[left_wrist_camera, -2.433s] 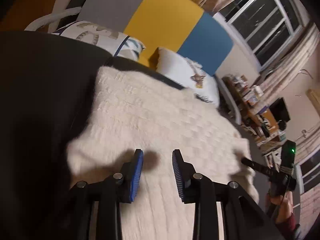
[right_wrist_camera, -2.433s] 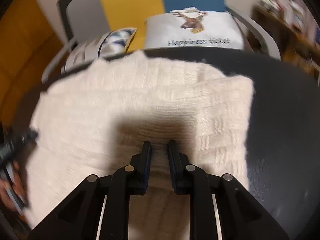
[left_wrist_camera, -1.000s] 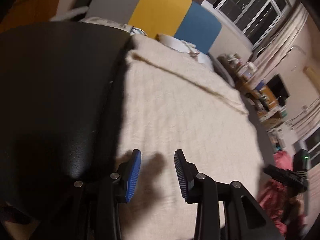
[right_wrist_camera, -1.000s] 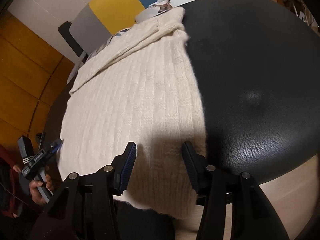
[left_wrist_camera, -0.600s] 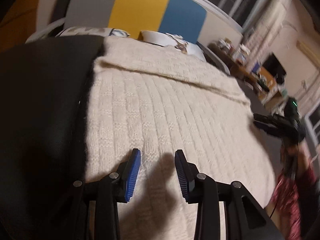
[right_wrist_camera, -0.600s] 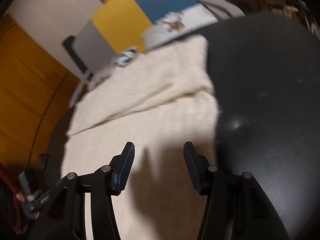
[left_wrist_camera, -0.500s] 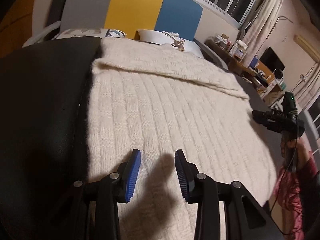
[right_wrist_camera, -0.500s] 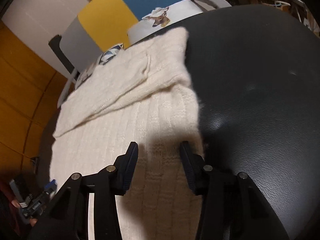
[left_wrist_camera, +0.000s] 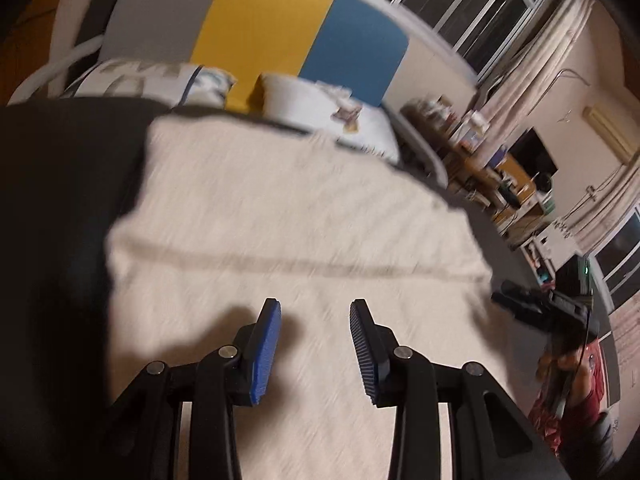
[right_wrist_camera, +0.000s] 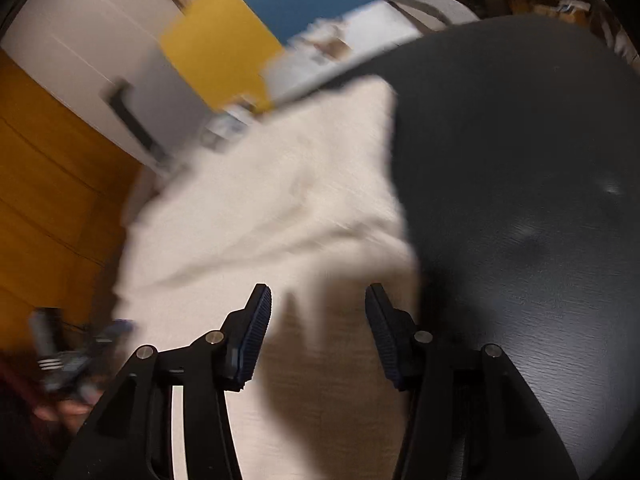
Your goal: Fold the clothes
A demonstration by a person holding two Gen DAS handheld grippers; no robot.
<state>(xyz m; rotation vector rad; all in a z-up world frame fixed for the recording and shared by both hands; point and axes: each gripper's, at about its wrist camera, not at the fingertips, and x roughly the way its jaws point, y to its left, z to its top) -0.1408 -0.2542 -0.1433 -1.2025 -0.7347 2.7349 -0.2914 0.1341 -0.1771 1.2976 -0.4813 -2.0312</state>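
I have the cream knit sweater spread flat on the black surface, with a folded band lying across its far part. My left gripper hangs over the near part of the knit, its blue fingers released and holding nothing. My right gripper hangs over the sweater's right edge, beside bare black surface, fingers parted and empty too. Both views are smeared by motion. Past the far edge sit pillows against a grey, yellow and blue backrest
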